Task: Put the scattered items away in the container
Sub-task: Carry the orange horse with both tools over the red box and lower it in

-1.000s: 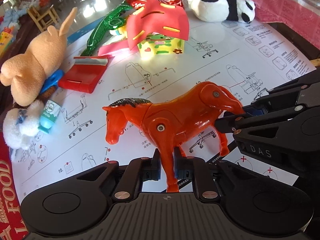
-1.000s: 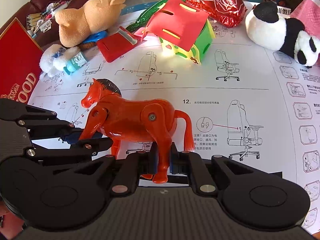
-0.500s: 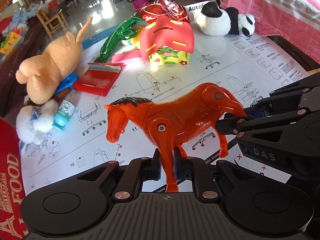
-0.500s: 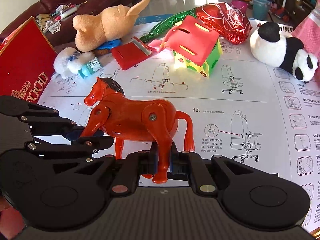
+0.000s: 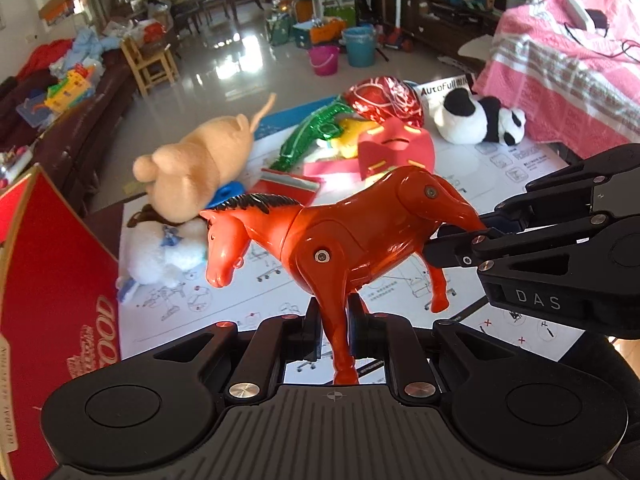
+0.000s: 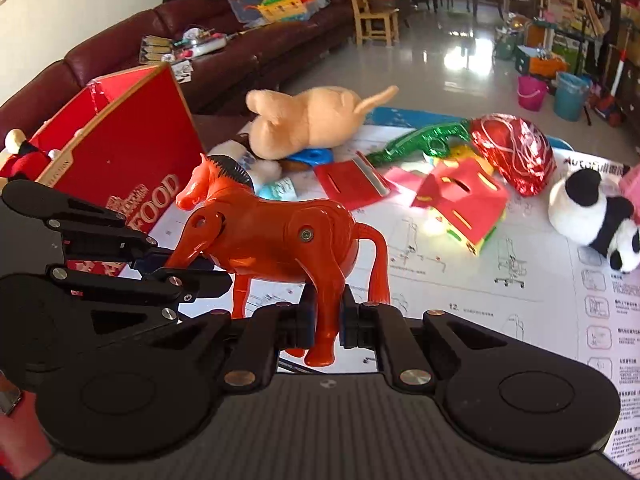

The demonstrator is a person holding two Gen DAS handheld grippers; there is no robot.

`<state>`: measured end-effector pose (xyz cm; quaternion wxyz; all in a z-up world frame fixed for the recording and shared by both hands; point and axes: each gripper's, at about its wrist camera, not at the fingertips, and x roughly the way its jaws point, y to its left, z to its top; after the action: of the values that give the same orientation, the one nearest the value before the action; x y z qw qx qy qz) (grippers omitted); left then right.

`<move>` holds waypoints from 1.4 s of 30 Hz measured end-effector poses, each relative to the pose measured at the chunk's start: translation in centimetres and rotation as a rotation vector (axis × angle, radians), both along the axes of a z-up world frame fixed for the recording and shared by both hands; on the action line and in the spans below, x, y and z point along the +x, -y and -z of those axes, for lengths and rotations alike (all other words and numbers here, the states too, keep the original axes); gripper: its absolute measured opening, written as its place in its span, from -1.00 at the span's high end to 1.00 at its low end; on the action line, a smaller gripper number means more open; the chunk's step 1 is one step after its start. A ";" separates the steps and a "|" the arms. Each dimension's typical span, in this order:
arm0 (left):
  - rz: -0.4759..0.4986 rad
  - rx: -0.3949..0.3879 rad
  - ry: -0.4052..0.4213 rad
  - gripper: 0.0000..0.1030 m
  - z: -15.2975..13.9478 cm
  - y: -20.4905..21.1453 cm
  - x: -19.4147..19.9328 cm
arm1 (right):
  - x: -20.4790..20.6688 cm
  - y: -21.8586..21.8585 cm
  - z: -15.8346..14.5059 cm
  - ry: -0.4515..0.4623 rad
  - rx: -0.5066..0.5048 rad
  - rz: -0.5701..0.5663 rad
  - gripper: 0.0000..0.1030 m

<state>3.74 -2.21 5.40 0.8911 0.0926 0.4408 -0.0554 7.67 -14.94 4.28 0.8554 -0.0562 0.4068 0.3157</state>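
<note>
- The left gripper [image 5: 335, 330], low in the middle of the left wrist view, has its jaws pinched tight on a front leg of the orange toy horse [image 5: 340, 240]; the hoof pokes out below the pads.
- The right gripper [image 6: 325, 326], low centre in the right wrist view, is clamped the same way on a hind leg of the horse.
- In the left wrist view the right gripper reaches in from the right edge, its tips at the horse's rump. In the right wrist view the left gripper comes in from the left edge and grips the front leg.
- The horse hangs between the two grippers, upright, clear of the white instruction sheet [image 5: 400, 292] under it, head toward the left of both views, black mane on top.
- The red box [image 6: 120, 152], printed with "FOOD", stands open at the left of the right wrist view, just beyond the horse's nose; a small red-and-black doll [image 6: 20, 156] shows at its far left edge.
- Behind the horse, in the middle of the frame, lies a tan plush animal [image 6: 308, 120] on a blue piece, with a white fluffy toy [image 5: 160, 252] beside it.
- Further right sit a red flat tray [image 6: 352, 184], a red-roofed foam house [image 6: 464, 200], a green and red foil balloon [image 6: 512, 152] and a plush panda [image 6: 592, 212] at the right edge.
- A dark red sofa [image 6: 200, 52] strewn with clutter runs across the upper left.
</note>
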 end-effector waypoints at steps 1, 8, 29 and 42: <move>-0.010 0.004 0.015 0.86 -0.7 -0.6 -0.5 | -0.2 -0.4 -0.6 0.013 0.005 -0.018 0.76; -0.132 0.048 0.100 0.85 -5.8 -6.6 -5.7 | -2.9 -6.5 -5.9 0.111 0.039 -0.213 0.76; -0.664 0.049 0.070 0.49 -9.9 -21.9 -24.4 | -14.7 -28.2 -10.7 0.161 0.043 -0.846 0.10; -0.677 0.060 0.132 -0.71 -9.3 -21.7 -22.2 | -11.9 -26.3 -9.2 0.167 0.050 -0.676 -0.86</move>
<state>-18.51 19.53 14.70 0.8825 -0.0292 0.3893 0.2623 -4.26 11.37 13.52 0.7339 -0.1924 0.2859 0.5853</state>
